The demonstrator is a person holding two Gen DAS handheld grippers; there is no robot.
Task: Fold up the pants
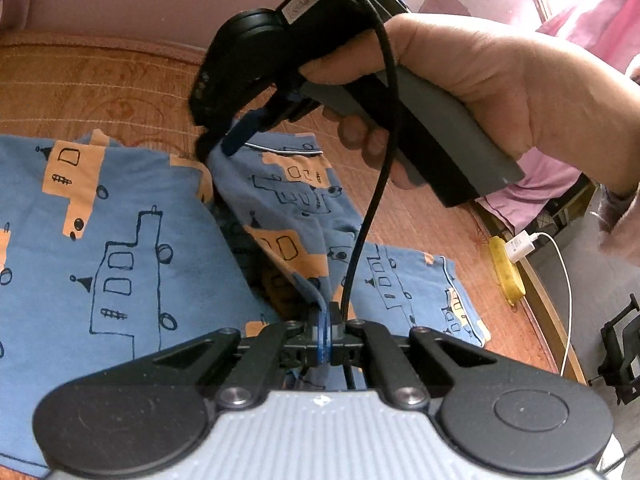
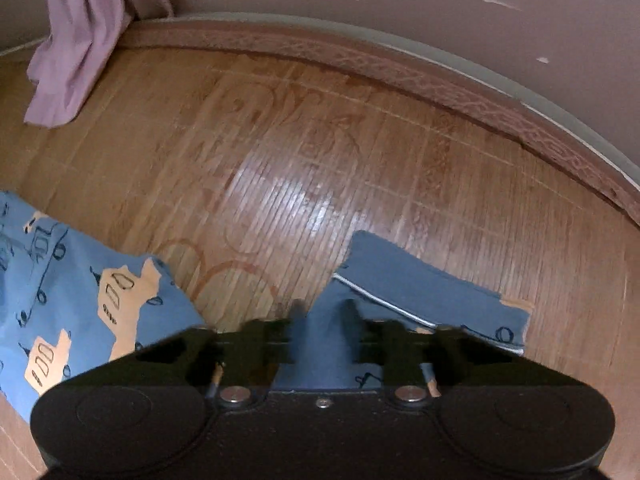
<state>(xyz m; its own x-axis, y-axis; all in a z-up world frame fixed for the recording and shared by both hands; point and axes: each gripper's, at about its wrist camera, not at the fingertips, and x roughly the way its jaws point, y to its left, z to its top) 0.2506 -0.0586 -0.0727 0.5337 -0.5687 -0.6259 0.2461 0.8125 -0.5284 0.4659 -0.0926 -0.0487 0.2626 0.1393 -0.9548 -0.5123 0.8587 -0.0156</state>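
Left wrist view: the left tool [image 1: 325,340] is closed tight on a raised fold of the blue printed pyjama pants [image 1: 120,248], which lie spread over a bamboo mat [image 1: 100,84]. Farther off, a hand [image 1: 500,92] holds the right tool [image 1: 240,136], pinched on the pants' white-piped hem.

Right wrist view: the right tool [image 2: 320,320] is clamped on blue fabric, the pants [image 2: 80,292] trailing left over the mat [image 2: 320,160]. A lilac cloth [image 2: 80,40] hangs far left.

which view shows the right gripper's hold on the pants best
The left wrist view: it shows the right gripper from outside, shut on the pants hem. The right wrist view shows only cloth bunched between its own blurred, dark fingers.
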